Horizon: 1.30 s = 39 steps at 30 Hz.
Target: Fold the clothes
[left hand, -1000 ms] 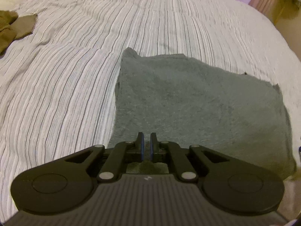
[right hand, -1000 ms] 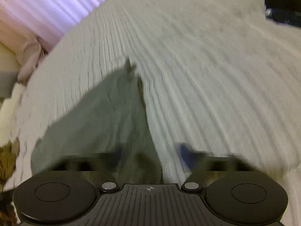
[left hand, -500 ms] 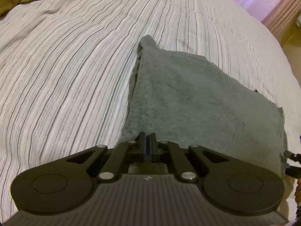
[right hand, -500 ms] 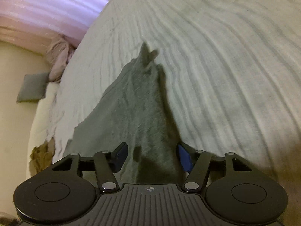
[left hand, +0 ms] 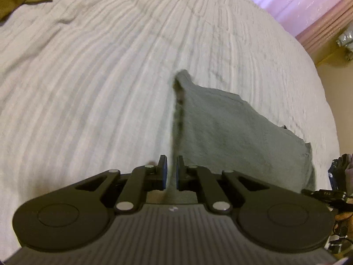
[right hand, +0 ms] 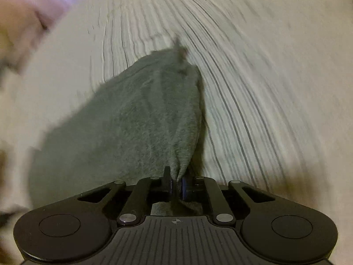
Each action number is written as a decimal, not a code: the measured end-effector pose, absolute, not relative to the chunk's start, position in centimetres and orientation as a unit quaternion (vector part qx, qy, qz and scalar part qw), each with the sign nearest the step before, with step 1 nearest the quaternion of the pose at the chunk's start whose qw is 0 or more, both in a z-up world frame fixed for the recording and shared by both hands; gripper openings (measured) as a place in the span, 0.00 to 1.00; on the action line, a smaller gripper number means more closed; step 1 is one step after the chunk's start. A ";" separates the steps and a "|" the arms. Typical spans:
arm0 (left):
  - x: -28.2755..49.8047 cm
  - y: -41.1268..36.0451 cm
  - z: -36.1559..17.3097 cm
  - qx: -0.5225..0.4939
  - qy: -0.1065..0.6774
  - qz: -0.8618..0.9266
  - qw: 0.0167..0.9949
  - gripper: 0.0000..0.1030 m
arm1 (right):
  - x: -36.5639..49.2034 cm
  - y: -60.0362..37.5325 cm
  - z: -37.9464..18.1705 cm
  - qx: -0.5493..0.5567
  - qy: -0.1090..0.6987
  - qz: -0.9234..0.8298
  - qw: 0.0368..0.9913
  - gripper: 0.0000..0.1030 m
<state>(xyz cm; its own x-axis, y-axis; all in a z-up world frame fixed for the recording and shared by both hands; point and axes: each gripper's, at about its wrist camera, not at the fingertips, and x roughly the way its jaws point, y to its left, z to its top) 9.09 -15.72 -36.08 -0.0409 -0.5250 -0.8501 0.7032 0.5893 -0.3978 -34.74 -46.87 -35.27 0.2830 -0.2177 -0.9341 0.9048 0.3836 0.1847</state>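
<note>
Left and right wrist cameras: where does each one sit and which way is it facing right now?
Left wrist: sits on the left gripper, looking steeply down its jaws at the grey cloth on the striped bedspread; jaws shut on the cloth's left edge.
Right wrist: sits on the right gripper, looking steeply down; jaws closing on the cloth's right edge.
Both views show the same cloth and bedspread.
</note>
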 end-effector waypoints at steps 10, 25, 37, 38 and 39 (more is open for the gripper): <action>15.6 -13.2 -35.9 0.069 0.587 -0.462 0.661 0.03 | -12.9 -27.4 -31.6 0.048 0.524 -0.402 0.749 0.07; 13.4 -14.7 -36.6 0.038 0.619 -0.519 0.588 0.13 | -15.1 -23.3 -29.5 0.172 0.477 -0.313 0.803 0.67; 6.9 -21.2 -41.9 -0.024 0.698 -0.488 0.524 0.29 | -34.5 -36.4 -33.9 0.523 0.309 -0.520 0.601 0.66; 6.5 -21.5 -42.3 -0.026 0.698 -0.485 0.526 0.31 | -35.1 -36.6 -34.5 0.546 0.296 -0.514 0.592 0.66; 6.4 -21.6 -42.4 -0.037 0.699 -0.483 0.526 0.32 | -35.3 -36.7 -34.9 0.555 0.290 -0.508 0.591 0.66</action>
<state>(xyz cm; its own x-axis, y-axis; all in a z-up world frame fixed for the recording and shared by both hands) 6.37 -21.57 -42.39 -0.4435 -0.5606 -0.6993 0.4568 0.5299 -0.7145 -35.30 -36.66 -34.93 0.3152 -0.2777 -0.9075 0.9229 -0.1330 0.3612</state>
